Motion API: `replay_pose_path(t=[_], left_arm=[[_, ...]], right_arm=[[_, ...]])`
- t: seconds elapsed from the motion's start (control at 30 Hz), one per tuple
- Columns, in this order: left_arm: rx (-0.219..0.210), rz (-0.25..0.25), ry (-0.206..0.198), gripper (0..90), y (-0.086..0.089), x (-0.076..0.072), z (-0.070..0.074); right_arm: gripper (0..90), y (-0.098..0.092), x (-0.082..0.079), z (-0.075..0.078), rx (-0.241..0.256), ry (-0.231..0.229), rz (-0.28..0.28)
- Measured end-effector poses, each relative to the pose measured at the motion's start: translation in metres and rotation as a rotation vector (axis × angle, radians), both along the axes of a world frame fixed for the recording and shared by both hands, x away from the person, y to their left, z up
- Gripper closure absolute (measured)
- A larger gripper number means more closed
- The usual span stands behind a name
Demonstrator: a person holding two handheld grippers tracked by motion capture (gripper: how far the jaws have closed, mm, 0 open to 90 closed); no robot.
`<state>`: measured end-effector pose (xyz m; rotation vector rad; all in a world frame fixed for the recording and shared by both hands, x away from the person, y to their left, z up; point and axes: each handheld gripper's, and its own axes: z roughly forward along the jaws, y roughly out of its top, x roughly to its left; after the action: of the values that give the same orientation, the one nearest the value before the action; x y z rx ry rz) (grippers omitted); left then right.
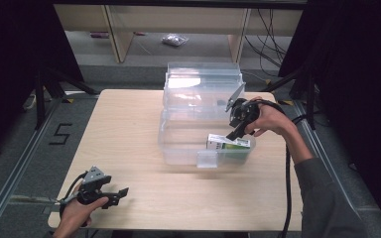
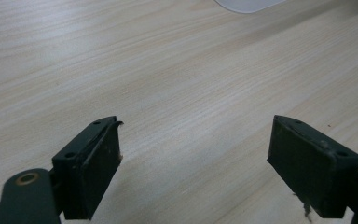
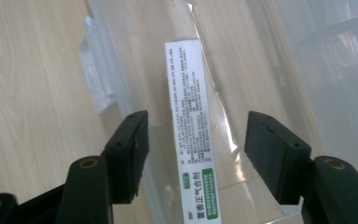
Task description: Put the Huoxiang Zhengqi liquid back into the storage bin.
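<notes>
A long white box with a green end (image 1: 231, 143) (image 3: 191, 135) lies inside a clear plastic bin (image 1: 178, 144) at the middle of the table. My right gripper (image 1: 230, 135) (image 3: 196, 149) hangs just above the box, open. Its jaws stand on either side of the box, with a gap to the box on each side. The bin's wall (image 3: 107, 84) runs along the left of the right gripper view. My left gripper (image 1: 120, 194) (image 2: 193, 158) rests near the table's front left corner, open, with bare wood between its jaws.
The bin's clear lid (image 1: 203, 82) stands open behind it at the table's far edge. A latch tab (image 1: 207, 159) sticks out of the bin's near wall. The wooden table (image 1: 124, 129) is bare left of the bin. Black stands flank the table.
</notes>
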<state>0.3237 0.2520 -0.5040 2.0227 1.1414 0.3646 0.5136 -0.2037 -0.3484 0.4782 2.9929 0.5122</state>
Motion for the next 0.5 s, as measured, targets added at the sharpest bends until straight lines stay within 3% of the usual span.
replay_pose_path(t=[0.17,0.37,0.5], left_arm=[[0.001,-0.004,-0.001,16.1,0.0,0.0,0.0],[0.004,-0.002,0.003,16.1,0.0,0.0,0.0],[0.0,-0.001,-0.002,16.1,0.0,0.0,0.0]], right_arm=[[36.2,0.001,-0.005,0.002,0.037,-0.002,-0.043],[32.5,-0.002,-0.013,0.002,0.036,0.003,-0.102],[33.0,-0.006,-0.014,0.005,0.084,-0.04,-0.106]])
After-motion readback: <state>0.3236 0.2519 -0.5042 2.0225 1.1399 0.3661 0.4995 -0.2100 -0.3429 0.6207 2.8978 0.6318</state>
